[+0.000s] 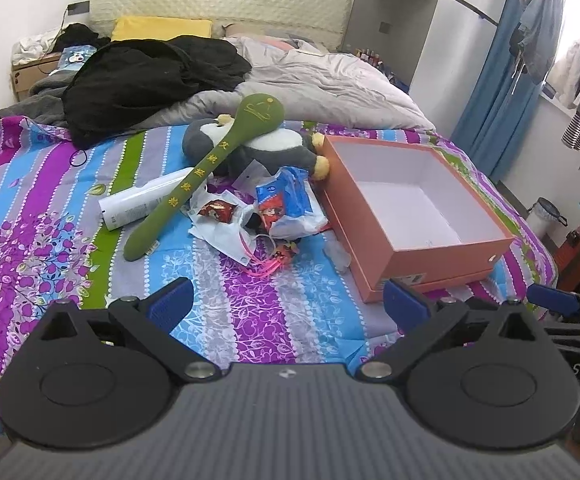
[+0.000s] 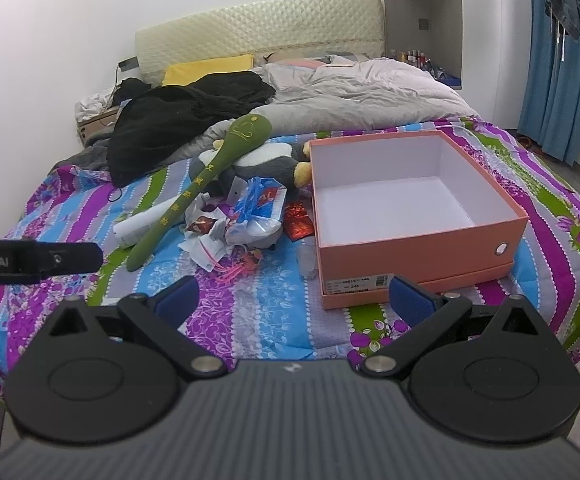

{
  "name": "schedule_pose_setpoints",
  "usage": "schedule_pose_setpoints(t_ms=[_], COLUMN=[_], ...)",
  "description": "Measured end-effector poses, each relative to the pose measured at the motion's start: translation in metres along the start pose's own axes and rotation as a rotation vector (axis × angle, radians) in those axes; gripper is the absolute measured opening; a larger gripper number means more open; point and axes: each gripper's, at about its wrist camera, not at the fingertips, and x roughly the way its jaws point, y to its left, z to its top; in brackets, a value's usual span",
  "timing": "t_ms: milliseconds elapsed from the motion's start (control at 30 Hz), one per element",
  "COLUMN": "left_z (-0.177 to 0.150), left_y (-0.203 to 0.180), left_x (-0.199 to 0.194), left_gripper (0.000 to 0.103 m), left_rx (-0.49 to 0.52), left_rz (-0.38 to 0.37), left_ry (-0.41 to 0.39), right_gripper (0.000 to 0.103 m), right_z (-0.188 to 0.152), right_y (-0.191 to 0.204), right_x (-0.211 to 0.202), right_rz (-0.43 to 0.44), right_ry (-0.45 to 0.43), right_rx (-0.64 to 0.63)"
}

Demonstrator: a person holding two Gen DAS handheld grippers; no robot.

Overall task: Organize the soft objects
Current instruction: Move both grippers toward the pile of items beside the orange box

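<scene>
A green plush spoon (image 1: 206, 168) (image 2: 206, 176) lies across a grey and white plush penguin (image 1: 262, 144) (image 2: 266, 162) on the striped bedsheet (image 1: 30, 208) (image 2: 250, 312). An open, empty orange box (image 1: 373, 216) (image 2: 409, 256) stands to their right. My left gripper (image 1: 288, 306) is open and empty, held above the sheet in front of the pile. My right gripper (image 2: 293, 300) is open and empty, near the box's front left corner. Part of the left gripper (image 2: 30, 262) shows at the left in the right wrist view.
Crumpled plastic bags (image 1: 278, 204) (image 2: 250, 216), a white tube (image 1: 142, 200) (image 2: 142, 224) and pink string (image 1: 266, 268) lie by the toys. Black clothing (image 1: 138, 76) (image 2: 178, 120), a grey duvet (image 1: 321, 80) and a yellow pillow (image 1: 158, 28) lie farther back.
</scene>
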Motion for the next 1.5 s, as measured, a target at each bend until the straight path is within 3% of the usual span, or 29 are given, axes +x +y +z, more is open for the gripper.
schedule_pose_setpoints(t_ms=[1500], left_z=[0.005], left_y=[-0.003], left_x=[0.008], left_gripper=[0.103], left_rx=[0.039], left_rz=[-0.019], left_ry=[0.017], right_gripper=[0.103], right_z=[0.000], right_y=[-0.006], right_x=[0.007], right_rz=[0.008], right_ry=[0.031], right_rx=[0.040])
